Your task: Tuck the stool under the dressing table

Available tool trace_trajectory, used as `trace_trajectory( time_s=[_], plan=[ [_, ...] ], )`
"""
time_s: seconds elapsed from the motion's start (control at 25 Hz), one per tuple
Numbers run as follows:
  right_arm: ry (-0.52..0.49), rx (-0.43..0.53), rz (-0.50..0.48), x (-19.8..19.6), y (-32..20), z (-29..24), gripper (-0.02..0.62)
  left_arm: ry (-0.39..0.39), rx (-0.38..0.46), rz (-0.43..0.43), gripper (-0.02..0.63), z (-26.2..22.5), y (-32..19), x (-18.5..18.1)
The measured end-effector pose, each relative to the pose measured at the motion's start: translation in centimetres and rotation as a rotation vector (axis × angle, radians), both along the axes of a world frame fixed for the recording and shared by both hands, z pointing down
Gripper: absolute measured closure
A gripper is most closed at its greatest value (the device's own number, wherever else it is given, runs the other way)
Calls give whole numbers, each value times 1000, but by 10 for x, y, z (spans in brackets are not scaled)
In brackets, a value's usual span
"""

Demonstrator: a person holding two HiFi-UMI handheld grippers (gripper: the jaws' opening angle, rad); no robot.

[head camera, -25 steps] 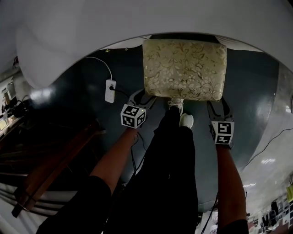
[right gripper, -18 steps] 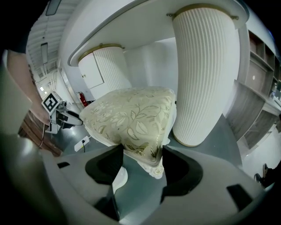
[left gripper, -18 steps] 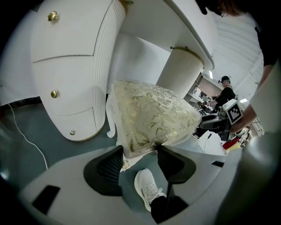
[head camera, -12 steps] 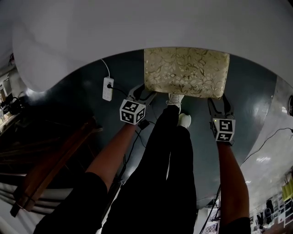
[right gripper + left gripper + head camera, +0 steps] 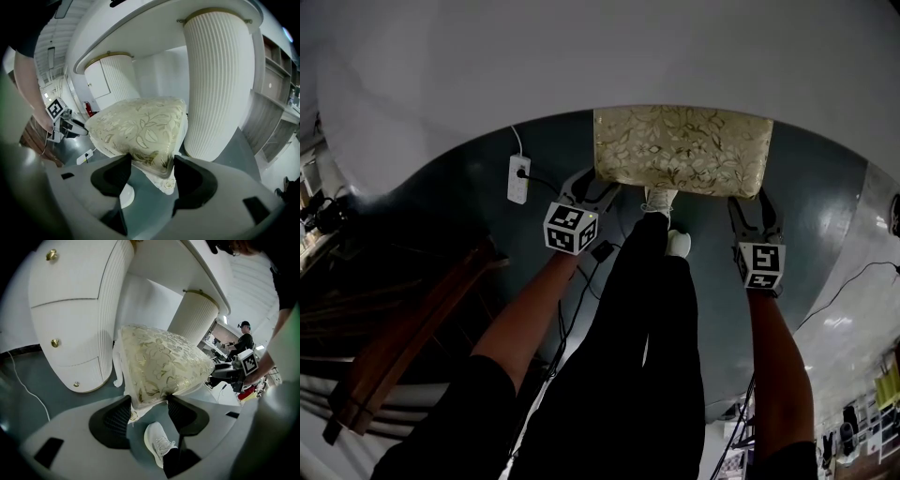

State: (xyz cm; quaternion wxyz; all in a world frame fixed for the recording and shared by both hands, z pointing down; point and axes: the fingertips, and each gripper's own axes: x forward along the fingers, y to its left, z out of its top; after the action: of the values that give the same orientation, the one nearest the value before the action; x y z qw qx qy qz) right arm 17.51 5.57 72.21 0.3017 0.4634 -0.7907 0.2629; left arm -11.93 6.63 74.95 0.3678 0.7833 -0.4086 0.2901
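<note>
The left gripper [image 5: 596,190] and right gripper [image 5: 757,202] each pinch a near corner of the stool [image 5: 682,150] between their fingers, the stool straight ahead (long axis crosswise), partly beneath the dressing table [image 5: 581,66].

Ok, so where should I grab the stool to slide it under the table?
Grip the stool by its seat's two near corners, from your side, as the left claw and right claw do now. The seat is a wide rectangle with its far edge under the table, so only the near corners are free, and pushing both should keep it straight.
</note>
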Motion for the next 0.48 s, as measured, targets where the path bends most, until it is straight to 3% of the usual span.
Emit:
trace_trajectory(
  time_s=[0.16,0.48],
  plan=[
    [-14,8,21,-3,-5,0,328,6,31,-25,359,-1,-8,-4],
    [-16,35,19,-3,-73,-3,328,12,65,-52,359,-3,-71,-5]
  ],
)
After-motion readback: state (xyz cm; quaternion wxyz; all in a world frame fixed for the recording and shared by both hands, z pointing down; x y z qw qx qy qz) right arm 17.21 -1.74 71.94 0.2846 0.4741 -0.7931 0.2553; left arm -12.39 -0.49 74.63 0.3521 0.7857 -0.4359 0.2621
